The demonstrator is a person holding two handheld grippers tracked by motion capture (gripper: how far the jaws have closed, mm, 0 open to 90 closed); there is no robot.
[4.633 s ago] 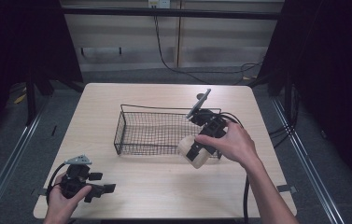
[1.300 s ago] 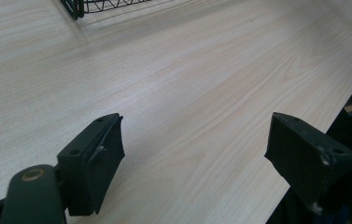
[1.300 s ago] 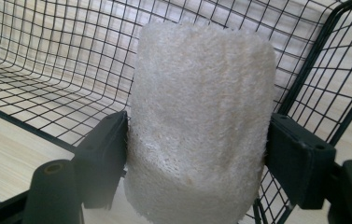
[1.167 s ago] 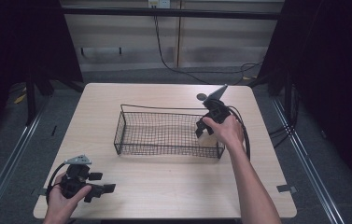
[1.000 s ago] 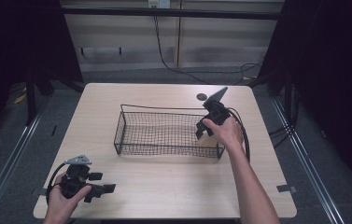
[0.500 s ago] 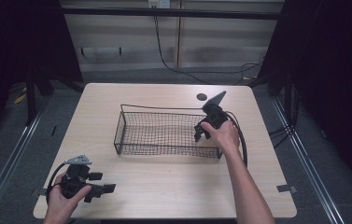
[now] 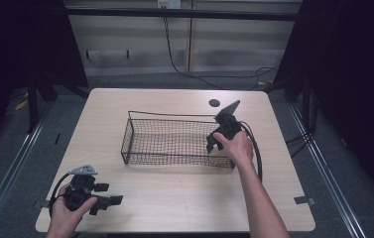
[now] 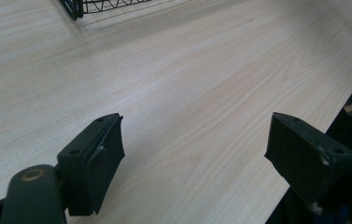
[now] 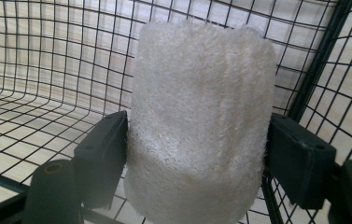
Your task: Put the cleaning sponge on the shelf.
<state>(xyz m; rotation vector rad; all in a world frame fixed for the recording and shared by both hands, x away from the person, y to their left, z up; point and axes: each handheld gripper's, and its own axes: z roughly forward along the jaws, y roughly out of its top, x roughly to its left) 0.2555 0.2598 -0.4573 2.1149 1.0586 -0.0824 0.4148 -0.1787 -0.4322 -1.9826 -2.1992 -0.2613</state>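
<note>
A white fibrous loofah cylinder (image 9: 201, 107) stands upright between the jaws of my right gripper (image 9: 197, 158), which press on both of its sides. It sits low inside the right end of the black wire basket (image 9: 47, 70), close to a corner. In the high view my right gripper (image 7: 213, 145) reaches down into the basket (image 7: 169, 115) at its right end, and the hand hides the loofah. My left gripper (image 7: 110, 201) rests at the table's front left corner. Its jaws stand wide apart, open (image 8: 197, 154), over bare wood.
The basket's near corner (image 8: 75, 7) is far from my left gripper. A dark round hole (image 7: 214, 103) lies in the table behind the basket, and a grey tape strip (image 7: 304, 201) at the front right. Bare wood runs between the basket and the front edge.
My right gripper carried the loofah from in front of the basket up and into its right end, then sank slightly lower over the last second. The left gripper stayed still.
</note>
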